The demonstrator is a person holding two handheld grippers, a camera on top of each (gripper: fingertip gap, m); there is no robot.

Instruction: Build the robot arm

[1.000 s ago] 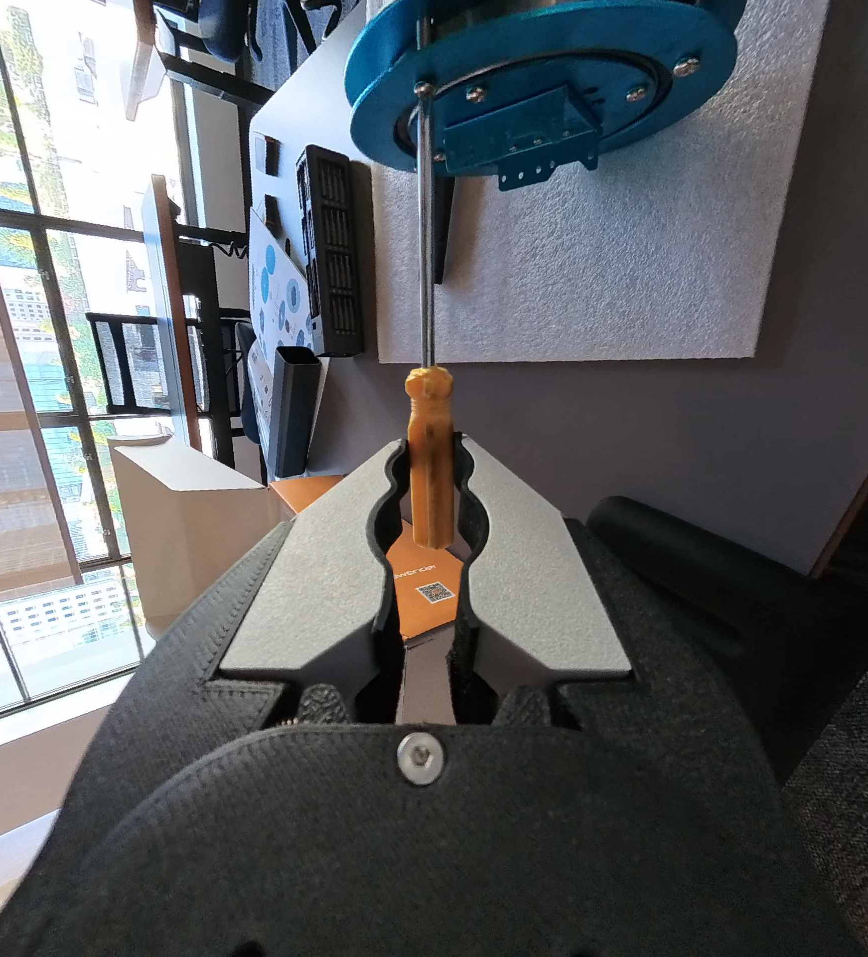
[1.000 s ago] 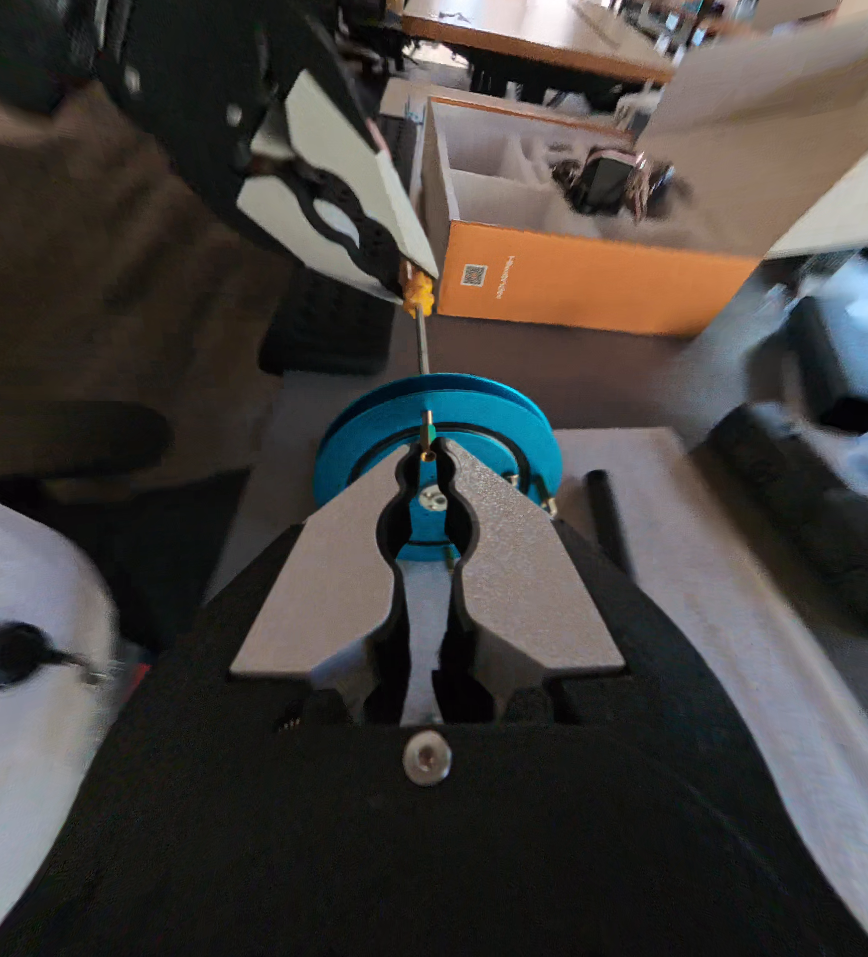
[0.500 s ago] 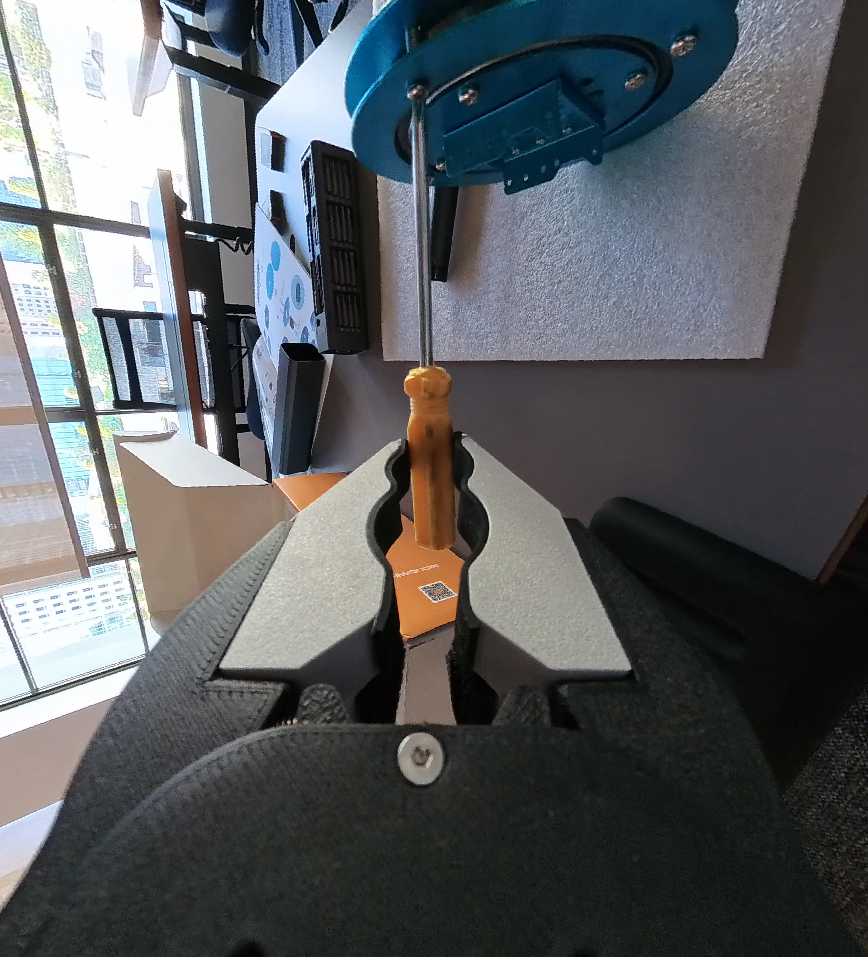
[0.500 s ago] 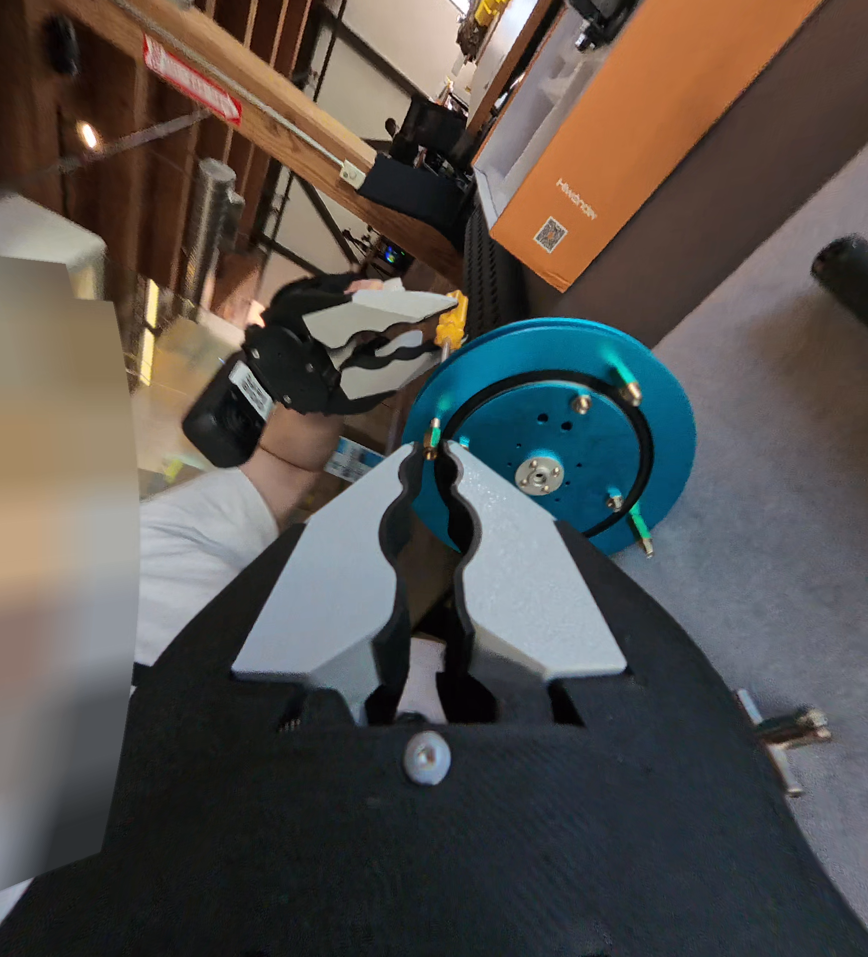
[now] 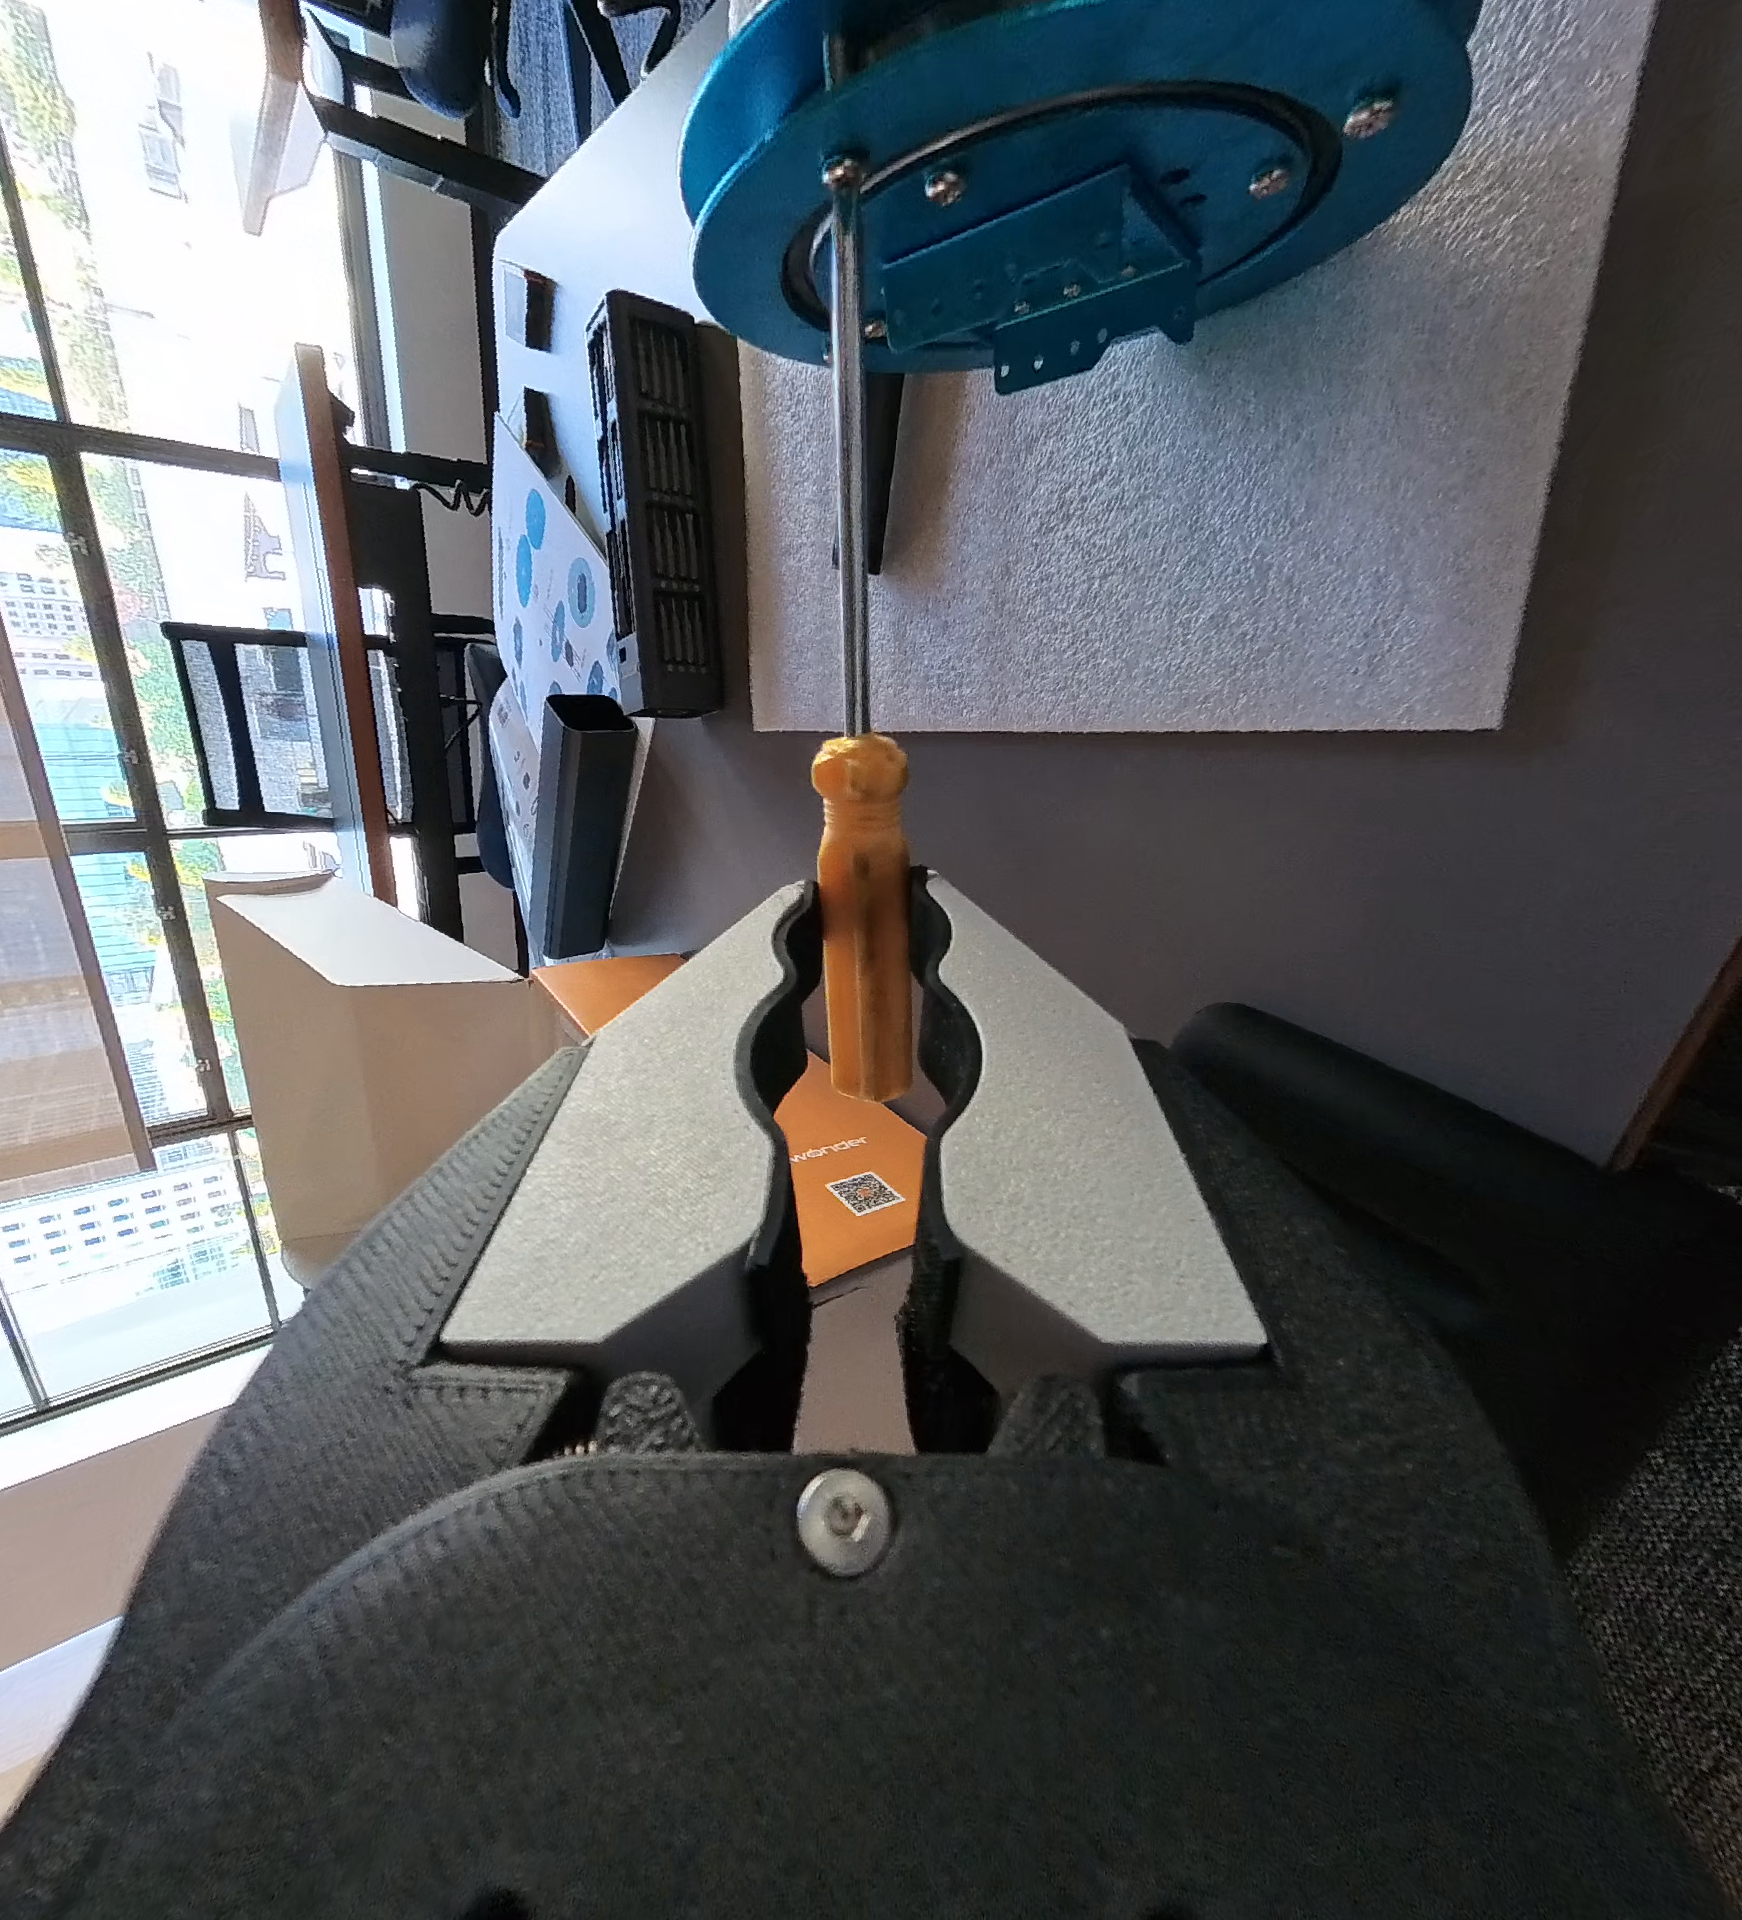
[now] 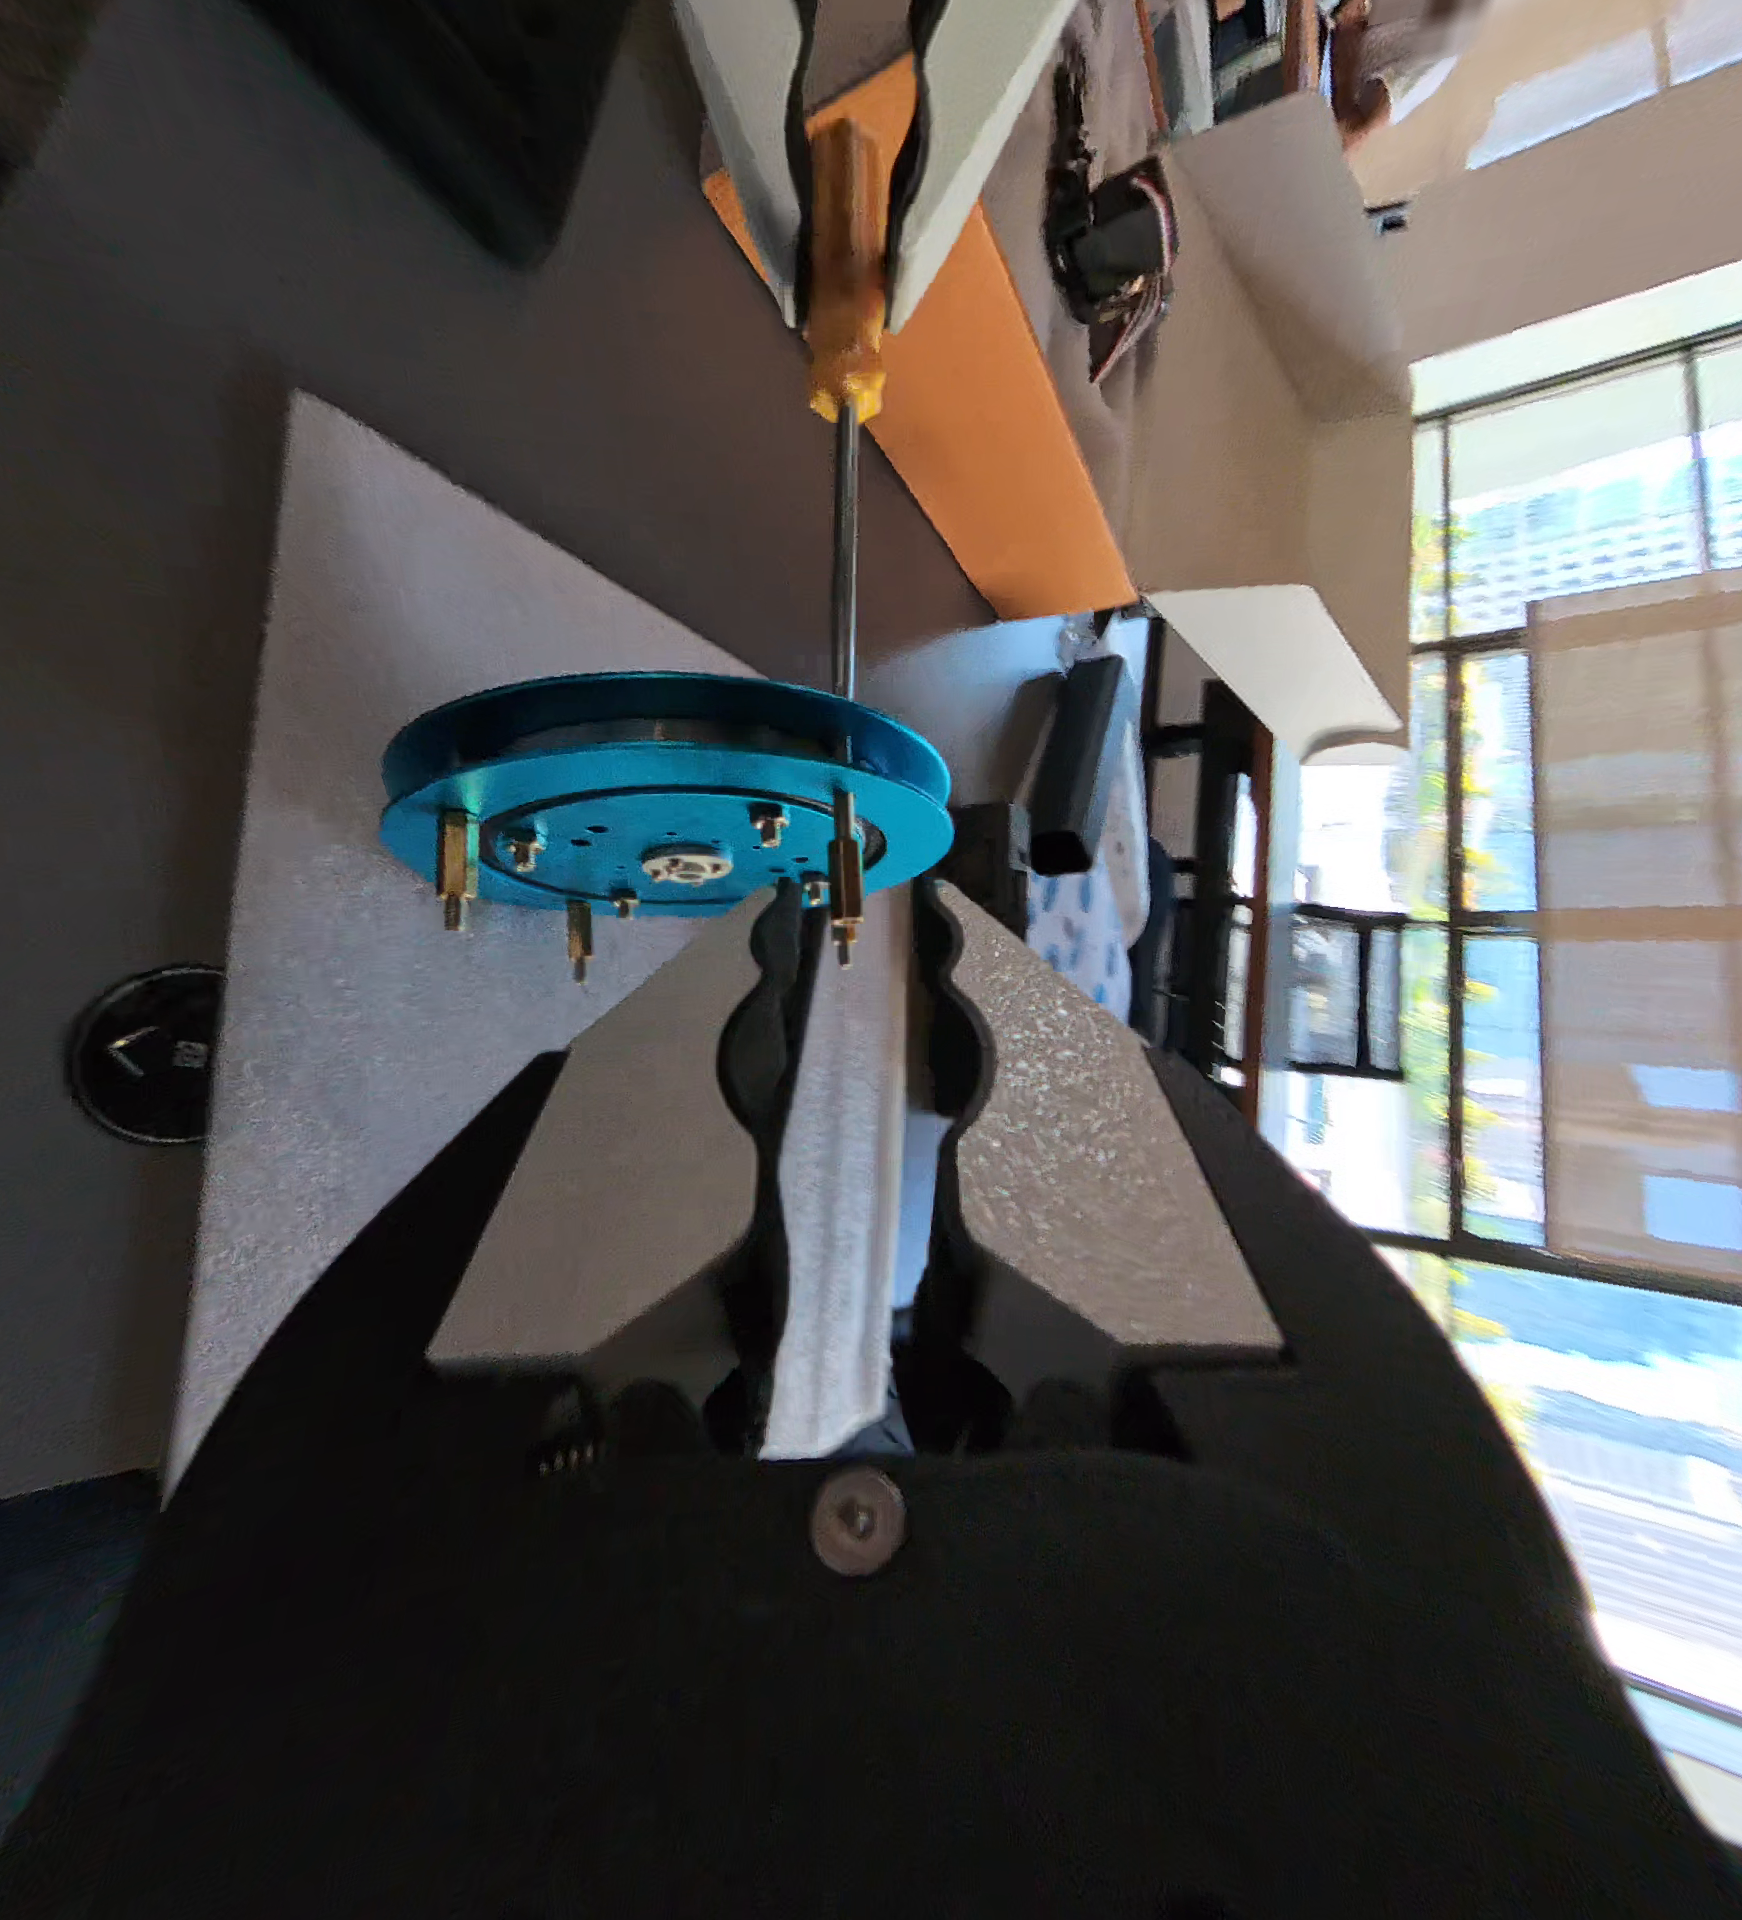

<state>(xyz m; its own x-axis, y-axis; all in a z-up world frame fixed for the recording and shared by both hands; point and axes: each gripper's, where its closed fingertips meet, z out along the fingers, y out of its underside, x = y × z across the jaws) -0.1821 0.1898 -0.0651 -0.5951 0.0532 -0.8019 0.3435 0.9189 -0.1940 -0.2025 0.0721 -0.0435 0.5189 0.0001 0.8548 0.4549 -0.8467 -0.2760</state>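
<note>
A blue metal disc (image 5: pixel 1075 177) with screws and a bracket stands on edge over a white foam mat (image 5: pixel 1262 520). My left gripper (image 5: pixel 862 894) is shut on the orange handle of a screwdriver (image 5: pixel 862 935). Its steel shaft reaches a screw near the disc's rim. In the right wrist view the disc (image 6: pixel 659 821) shows its other face with several brass standoffs. My right gripper (image 6: pixel 851 894) has its jaws a little apart around one standoff (image 6: pixel 843 883), in line with the screwdriver (image 6: pixel 846 260). The left gripper (image 6: pixel 846 291) shows at the top.
An orange and white cardboard box (image 6: pixel 992 447) lies behind the foam mat (image 6: pixel 347 727). A black bit case (image 5: pixel 659 499) and a dark tube (image 6: pixel 1075 769) lie beside the mat. A round black item (image 6: pixel 145 1055) sits on the grey table. A black chair (image 5: pixel 1469 1195) and windows border the area. There is about 12 cm between the tips of the two grippers. The left gripper is farther from the round black item (image 6: pixel 145 1055), some 20 cm, than the right, some 12 cm.
The right gripper has rolled a long way round while staying at the standoff, and its jaws now stand wider apart. The left gripper and screwdriver have hardly moved.
</note>
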